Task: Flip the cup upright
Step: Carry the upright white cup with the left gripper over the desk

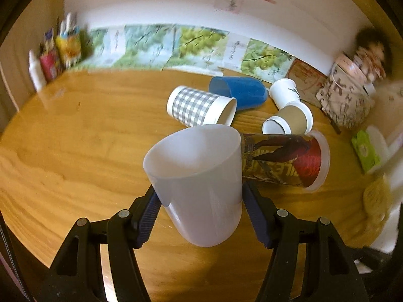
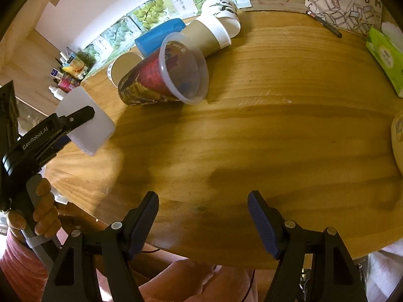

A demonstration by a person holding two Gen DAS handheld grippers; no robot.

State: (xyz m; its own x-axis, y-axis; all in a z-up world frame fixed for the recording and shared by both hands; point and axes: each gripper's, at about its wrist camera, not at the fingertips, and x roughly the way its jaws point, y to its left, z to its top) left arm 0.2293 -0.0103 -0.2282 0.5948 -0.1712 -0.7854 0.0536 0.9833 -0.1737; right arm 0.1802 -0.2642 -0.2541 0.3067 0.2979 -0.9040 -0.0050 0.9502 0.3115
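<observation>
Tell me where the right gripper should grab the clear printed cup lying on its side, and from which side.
Grip the printed cup across its mid-body, below the flared rim, coming from above with the fingers straddling its width. It lies on its side, mouth toward the right gripper, which is open and empty, so the rounded wall is exposed on top.

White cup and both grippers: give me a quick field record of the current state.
held_object: white cup, in left gripper, off the wooden table
cup_pose: tilted, mouth up and away from the left wrist camera
right_gripper: open, empty, over the near table edge
cups_on_side: checked cup, blue cup, printed plastic cup, panda cup, brown-sleeved cup
</observation>
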